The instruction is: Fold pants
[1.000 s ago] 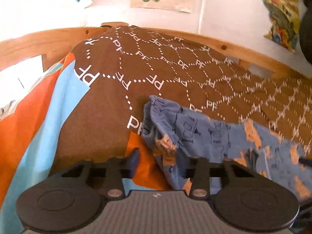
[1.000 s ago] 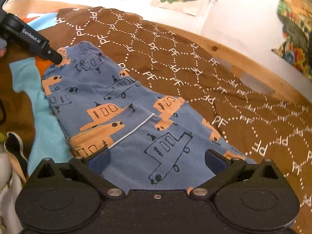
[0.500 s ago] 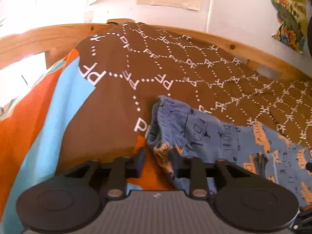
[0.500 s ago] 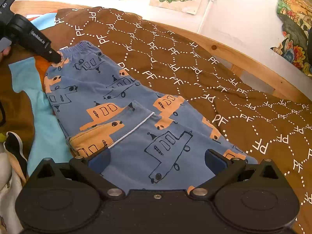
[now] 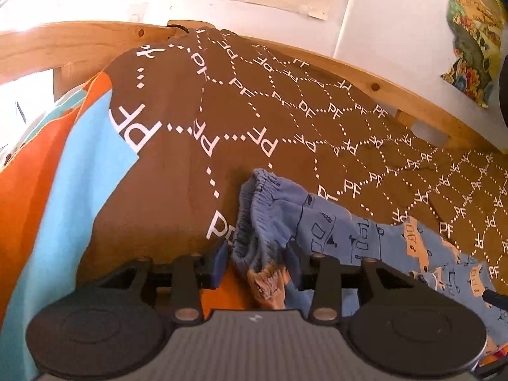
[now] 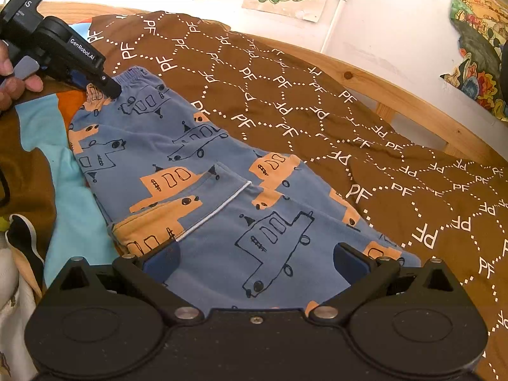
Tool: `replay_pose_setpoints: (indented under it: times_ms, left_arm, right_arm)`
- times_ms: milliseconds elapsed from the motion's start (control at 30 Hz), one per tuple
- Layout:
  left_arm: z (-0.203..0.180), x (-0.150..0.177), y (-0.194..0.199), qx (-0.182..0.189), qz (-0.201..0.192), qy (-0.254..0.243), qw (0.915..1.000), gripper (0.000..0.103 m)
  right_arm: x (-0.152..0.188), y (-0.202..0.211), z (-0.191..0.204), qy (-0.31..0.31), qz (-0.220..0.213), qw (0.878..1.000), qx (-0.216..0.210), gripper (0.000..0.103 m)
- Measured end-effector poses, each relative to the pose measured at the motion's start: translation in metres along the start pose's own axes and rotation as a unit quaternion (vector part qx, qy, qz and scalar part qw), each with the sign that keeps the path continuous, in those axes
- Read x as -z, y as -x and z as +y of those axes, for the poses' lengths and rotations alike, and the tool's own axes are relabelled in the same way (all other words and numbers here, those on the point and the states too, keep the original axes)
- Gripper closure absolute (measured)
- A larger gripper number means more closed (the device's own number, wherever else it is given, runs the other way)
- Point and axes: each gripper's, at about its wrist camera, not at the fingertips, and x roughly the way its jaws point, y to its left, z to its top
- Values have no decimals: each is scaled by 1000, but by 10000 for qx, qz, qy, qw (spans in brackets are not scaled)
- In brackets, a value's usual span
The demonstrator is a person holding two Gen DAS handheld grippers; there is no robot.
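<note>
Blue pants [image 5: 333,228] printed with orange vehicles lie flat on a brown bedspread [image 5: 222,111]. In the left wrist view the elastic waistband corner is bunched between the jaws of my left gripper [image 5: 255,263]. The jaws are opening, and the pads stand off the cloth. From the right wrist view the pants [image 6: 206,158] stretch from the waistband at the upper left down to my right gripper [image 6: 255,260]. It is open wide, low over the leg end, with fabric lying under its fingers. My left gripper [image 6: 109,89] touches the waistband corner there.
A wooden bed frame [image 6: 397,95] runs along the far side under a white wall with posters. An orange and light blue cloth [image 6: 73,206] lies beside the pants at the left. A person's hand [image 6: 12,85] holds the left gripper. Pale bedding shows at the lower left.
My left gripper has shifted along the waistband, which now sits deeper between its fingers. The fingers narrowed, then spread again. The right gripper and the pants' legs have stayed put.
</note>
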Motion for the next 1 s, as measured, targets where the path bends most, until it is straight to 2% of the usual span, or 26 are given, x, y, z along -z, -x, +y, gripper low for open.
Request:
replay_pose_setpoints:
  times_ms: [433,567,667,867,1000]
  left_arm:
    - [-17,-5,-7,-333,156,-213,9991,58]
    - [-19,-4,-7,-497,165,-172,9985,71]
    - [-16,-5,-5,-459,130,180,9987,81]
    - [-38,-2,4,-764,-76,-296,9966,85]
    - [-48,-9,15,-730,-118,-277,9969,85]
  right_arm:
    - [0,-1,-1,-32,18,10000,-2,1]
    - [0,-1,0,-20,10,10000,12,1]
    - [1,-1,1,-17,5,10000,13,1]
    - [1,-1,-1,-56,5,10000,-2,1]
    - [0,0,-1,-79,-10,10000,5,1]
